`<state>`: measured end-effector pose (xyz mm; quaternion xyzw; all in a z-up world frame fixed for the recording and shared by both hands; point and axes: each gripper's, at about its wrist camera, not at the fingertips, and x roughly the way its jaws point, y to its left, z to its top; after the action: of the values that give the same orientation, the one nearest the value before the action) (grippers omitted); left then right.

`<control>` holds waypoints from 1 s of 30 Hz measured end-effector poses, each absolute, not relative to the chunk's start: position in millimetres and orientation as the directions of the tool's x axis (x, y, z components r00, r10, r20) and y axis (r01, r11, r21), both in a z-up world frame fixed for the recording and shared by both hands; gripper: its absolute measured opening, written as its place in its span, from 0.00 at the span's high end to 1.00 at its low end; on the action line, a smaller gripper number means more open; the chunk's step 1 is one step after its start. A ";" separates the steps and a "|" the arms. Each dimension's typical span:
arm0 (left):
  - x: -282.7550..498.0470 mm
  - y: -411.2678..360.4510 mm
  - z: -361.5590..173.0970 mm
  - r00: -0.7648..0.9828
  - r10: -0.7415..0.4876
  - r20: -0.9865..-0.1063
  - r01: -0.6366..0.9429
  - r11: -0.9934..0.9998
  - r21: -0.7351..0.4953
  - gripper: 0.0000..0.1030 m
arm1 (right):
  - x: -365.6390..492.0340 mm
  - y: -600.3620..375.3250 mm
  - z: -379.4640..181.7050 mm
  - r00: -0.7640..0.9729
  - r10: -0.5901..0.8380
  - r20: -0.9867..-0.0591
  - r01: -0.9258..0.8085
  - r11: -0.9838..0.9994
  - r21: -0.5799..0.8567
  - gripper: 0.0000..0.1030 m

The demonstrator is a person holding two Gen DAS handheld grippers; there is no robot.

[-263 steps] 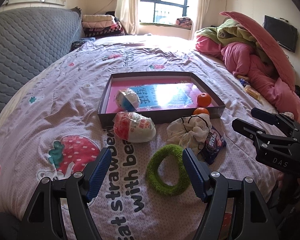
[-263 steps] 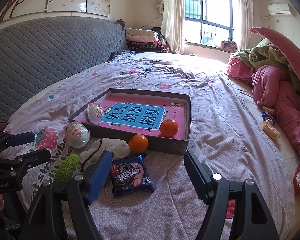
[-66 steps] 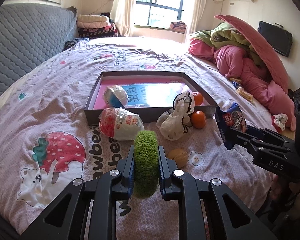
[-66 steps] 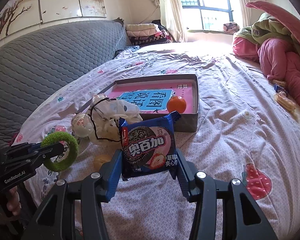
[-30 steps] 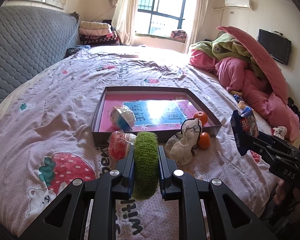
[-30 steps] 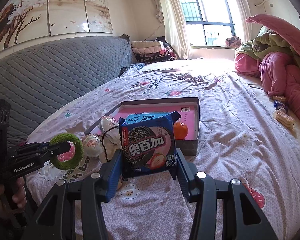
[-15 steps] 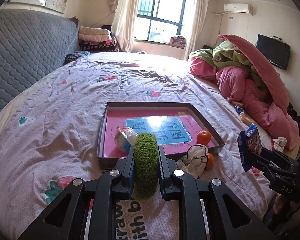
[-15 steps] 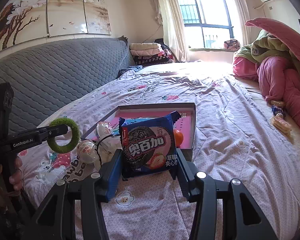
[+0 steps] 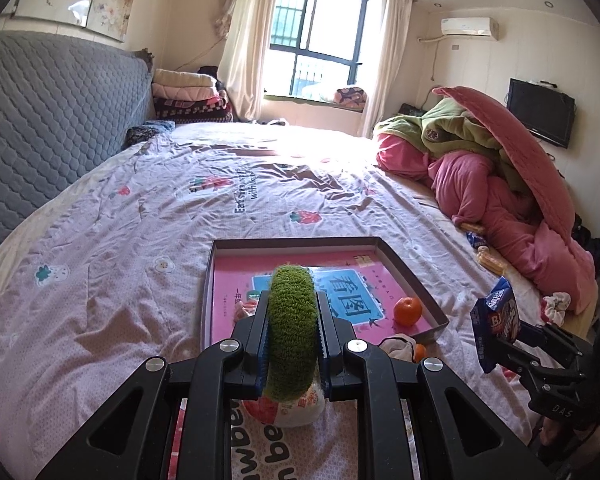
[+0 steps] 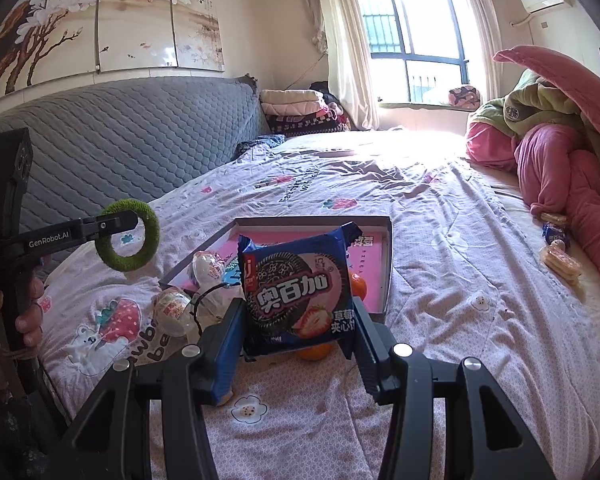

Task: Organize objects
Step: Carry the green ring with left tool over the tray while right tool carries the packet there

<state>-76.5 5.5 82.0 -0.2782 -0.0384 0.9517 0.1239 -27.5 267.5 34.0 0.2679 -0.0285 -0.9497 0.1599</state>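
Observation:
My left gripper [image 9: 292, 332] is shut on a fuzzy green ring [image 9: 291, 328] and holds it in the air above the near left corner of the shallow box [image 9: 412, 270] with the pink printed bottom. The ring also shows in the right wrist view [image 10: 129, 234]. My right gripper [image 10: 298, 320] is shut on a blue cookie packet [image 10: 298, 290], raised in front of the box [image 10: 388, 256]; the packet shows edge-on in the left wrist view [image 9: 496, 322]. An orange [image 9: 407, 311] lies in the box.
On the bedspread in front of the box lie a red-and-white toy egg [image 9: 292, 410], a white drawstring pouch [image 9: 398, 346] and a second orange [image 9: 419, 352]. Another egg [image 10: 208, 266] sits in the box. A pink quilt heap [image 9: 520, 208] and loose snacks [image 10: 558, 256] lie right.
Both grippers have risen and tilted up with their loads held. The box and bed objects now sit lower in both views, and the green ring hangs higher in the right wrist view.

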 end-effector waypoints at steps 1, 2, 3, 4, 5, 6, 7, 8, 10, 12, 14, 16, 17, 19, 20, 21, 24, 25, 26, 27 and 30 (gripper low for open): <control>-76.2 5.2 83.0 -0.817 0.256 -0.517 -0.214 -0.967 -0.140 0.81 | -28.0 266.8 34.9 -0.808 -0.316 -0.497 0.287 -0.948 0.136 0.51; -76.3 4.7 83.6 -0.818 0.256 -0.514 -0.215 -0.967 -0.140 0.81 | -28.5 265.9 35.6 -0.808 -0.319 -0.495 0.291 -0.947 0.135 0.51; -76.0 4.0 83.5 -0.819 0.257 -0.512 -0.215 -0.966 -0.141 0.81 | -28.5 265.3 36.4 -0.810 -0.321 -0.491 0.294 -0.946 0.134 0.51; -75.9 3.1 83.3 -0.820 0.259 -0.510 -0.215 -0.966 -0.144 0.81 | -28.1 264.9 37.0 -0.813 -0.320 -0.486 0.294 -0.947 0.131 0.51; -76.5 2.4 82.9 -0.820 0.260 -0.510 -0.215 -0.966 -0.146 0.81 | -28.4 264.1 37.1 -0.812 -0.323 -0.486 0.298 -0.946 0.129 0.51; -76.9 2.1 82.4 -0.819 0.259 -0.511 -0.215 -0.966 -0.145 0.81 | -28.8 263.4 37.0 -0.812 -0.322 -0.487 0.300 -0.946 0.126 0.51; -76.7 1.9 82.3 -0.820 0.259 -0.510 -0.215 -0.966 -0.145 0.81 | -29.0 263.2 36.9 -0.814 -0.319 -0.486 0.297 -0.947 0.123 0.51; -77.4 1.3 81.7 -0.821 0.258 -0.510 -0.214 -0.966 -0.144 0.81 | -29.5 262.4 37.1 -0.813 -0.320 -0.486 0.300 -0.946 0.122 0.51; -79.3 0.0 81.6 -0.820 0.257 -0.511 -0.214 -0.966 -0.142 0.81 | -30.2 261.2 38.6 -0.817 -0.319 -0.481 0.301 -0.947 0.116 0.51; -81.1 -1.3 81.9 -0.822 0.254 -0.509 -0.212 -0.967 -0.140 0.81 | -31.3 259.9 40.9 -0.820 -0.317 -0.476 0.304 -0.947 0.108 0.51; -83.1 -1.6 82.3 -0.824 0.251 -0.508 -0.211 -0.968 -0.137 0.81 | -33.8 258.5 43.9 -0.825 -0.316 -0.469 0.305 -0.947 0.102 0.51; -85.5 0.0 83.6 -0.826 0.250 -0.505 -0.214 -0.968 -0.131 0.81 | -37.3 256.5 47.8 -0.830 -0.314 -0.461 0.306 -0.947 0.093 0.51; -87.0 1.3 84.6 -0.828 0.250 -0.502 -0.215 -0.968 -0.128 0.81 | -39.4 255.1 49.7 -0.831 -0.314 -0.458 0.309 -0.947 0.088 0.51; -90.4 3.3 86.8 -0.831 0.251 -0.496 -0.219 -0.968 -0.123 0.81 | -44.4 252.6 54.2 -0.838 -0.312 -0.447 0.310 -0.947 0.078 0.51; -92.5 4.1 87.5 -0.832 0.252 -0.494 -0.220 -0.968 -0.122 0.81 | -48.0 251.3 56.4 -0.838 -0.315 -0.446 0.315 -0.946 0.078 0.51; -94.6 4.8 88.2 -0.833 0.253 -0.493 -0.221 -0.968 -0.122 0.81 | -50.7 249.9 58.5 -0.841 -0.316 -0.440 0.315 -0.946 0.076 0.51; -100.7 6.6 88.7 -0.833 0.256 -0.491 -0.225 -0.967 -0.123 0.81 | -60.8 246.1 63.2 -0.847 -0.312 -0.431 0.314 -0.947 0.069 0.51; -102.8 7.3 88.6 -0.831 0.259 -0.491 -0.227 -0.966 -0.126 0.81 | -64.4 245.4 64.2 -0.849 -0.311 -0.427 0.312 -0.947 0.069 0.51; -105.4 7.8 88.2 -0.829 0.262 -0.493 -0.229 -0.965 -0.128 0.81 | -68.4 244.6 64.6 -0.847 -0.314 -0.428 0.314 -0.947 0.072 0.51; -107.8 8.9 87.7 -0.828 0.263 -0.495 -0.229 -0.965 -0.128 0.81 | -71.8 244.1 64.8 -0.848 -0.313 -0.427 0.312 -0.947 0.075 0.51; -115.3 11.3 86.1 -0.827 0.265 -0.496 -0.233 -0.964 -0.128 0.81 | -81.0 243.1 65.0 -0.847 -0.317 -0.426 0.312 -0.946 0.084 0.51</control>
<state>-115.3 11.3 86.1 -0.2640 -0.0310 0.9552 0.1304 -81.0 243.1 65.0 0.2227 -0.0058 -0.9611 0.1636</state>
